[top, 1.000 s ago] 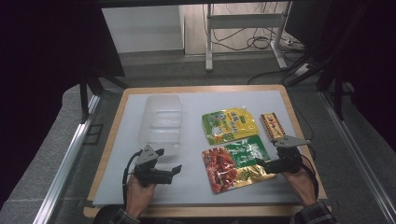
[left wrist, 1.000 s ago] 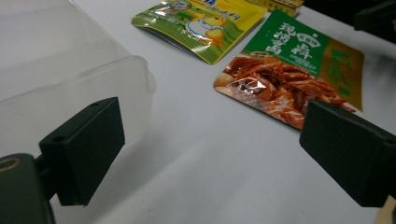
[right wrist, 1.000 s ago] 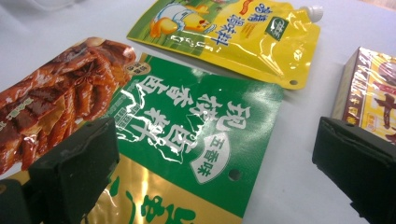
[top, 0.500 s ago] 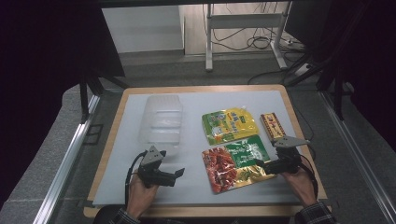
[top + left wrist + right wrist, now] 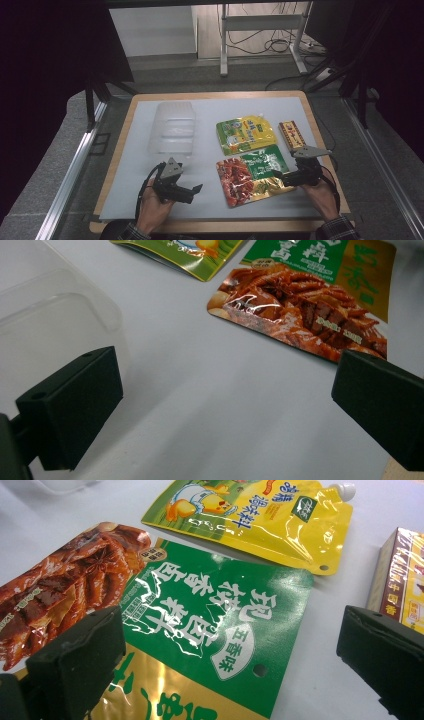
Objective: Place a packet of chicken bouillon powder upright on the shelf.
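Left gripper (image 5: 192,190) hovers over bare desk (image 5: 210,107), jaws just opened wide, nothing between them. Right gripper (image 5: 280,176) is wide open over the green pouch (image 5: 252,172), which lies flat below the yellow pouch (image 5: 245,134), beside the clear tray (image 5: 172,127).

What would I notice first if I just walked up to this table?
Probably the shiny green and red snack bag lying near the front right of the table, just in front of the right tool. Behind it lies a bright yellow pouch. To the left sits a clear plastic box, beyond the open left tool.
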A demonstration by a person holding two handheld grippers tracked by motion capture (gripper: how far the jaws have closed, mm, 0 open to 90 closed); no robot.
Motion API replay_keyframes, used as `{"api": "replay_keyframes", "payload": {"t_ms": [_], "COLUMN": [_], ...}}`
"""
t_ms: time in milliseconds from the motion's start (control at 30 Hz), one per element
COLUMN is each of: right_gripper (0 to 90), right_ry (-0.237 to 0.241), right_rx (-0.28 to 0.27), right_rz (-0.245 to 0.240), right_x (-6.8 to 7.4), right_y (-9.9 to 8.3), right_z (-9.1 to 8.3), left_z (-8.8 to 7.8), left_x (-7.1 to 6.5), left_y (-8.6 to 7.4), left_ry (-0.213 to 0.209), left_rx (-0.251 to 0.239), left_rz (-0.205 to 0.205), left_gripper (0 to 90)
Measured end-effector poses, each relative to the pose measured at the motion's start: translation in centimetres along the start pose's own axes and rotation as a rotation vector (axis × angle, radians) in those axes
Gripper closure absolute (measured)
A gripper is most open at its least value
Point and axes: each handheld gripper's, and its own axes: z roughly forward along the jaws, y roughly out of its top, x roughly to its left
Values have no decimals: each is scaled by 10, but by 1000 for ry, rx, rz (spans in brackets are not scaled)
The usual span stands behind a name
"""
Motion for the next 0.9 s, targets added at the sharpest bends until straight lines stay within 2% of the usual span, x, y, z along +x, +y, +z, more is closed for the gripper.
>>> {"api": "replay_keyframes", "payload": {"t_ms": [167,400,433,600,700,800,900], "right_gripper": [0,0,0,5,19,23,23], "right_ry": [1,11,16,26,32,24,32], "right_rx": [2,8,0,-8,-2,8,39], "right_rz": [4,24,31,53,54,46,24], "right_x": [1,0,0,-1,-1,0,3], "right_y": [1,1,2,3,4,4,5], "right_z": [0,0,-1,-2,-3,-2,1], "left_z": [2,5,6,10,13,15,21], "left_x": [-4,-7,-7,-9,-10,-9,-8], "left_y": [3,6,8,13,18,21,27], "left_ry": [-12,-6,-17,-39,-37,-44,-67], "left_rx": [-3,-10,-25,-43,-42,-45,-49], "left_rz": [12,32,25,29,36,33,9], "left_gripper": [1,76,113,183,231,287,327]}}
